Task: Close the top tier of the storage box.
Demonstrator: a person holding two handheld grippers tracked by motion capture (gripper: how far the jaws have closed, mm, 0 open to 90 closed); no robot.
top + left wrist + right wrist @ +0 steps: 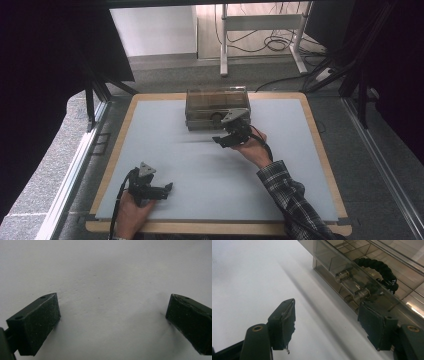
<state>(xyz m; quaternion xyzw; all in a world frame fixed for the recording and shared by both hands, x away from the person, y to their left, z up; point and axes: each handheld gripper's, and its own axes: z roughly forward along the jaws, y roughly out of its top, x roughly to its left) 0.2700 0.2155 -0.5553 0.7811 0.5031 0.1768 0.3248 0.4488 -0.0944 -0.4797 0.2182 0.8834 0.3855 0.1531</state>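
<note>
Two claws, both released: right claw [225, 136] just before clear rectangular plastic box [216, 106] with partitions, black braided loop [379, 268] inside, at far middle of smooth pale surface [200, 170]; left claw [167, 189] near front edge.

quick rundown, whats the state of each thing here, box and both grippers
clear plastic box: lid closed, resting flat at the far side of the table
black bracelet: inside the box
left gripper: open, empty, over bare table
right gripper: open, empty, by the box's front wall
</note>
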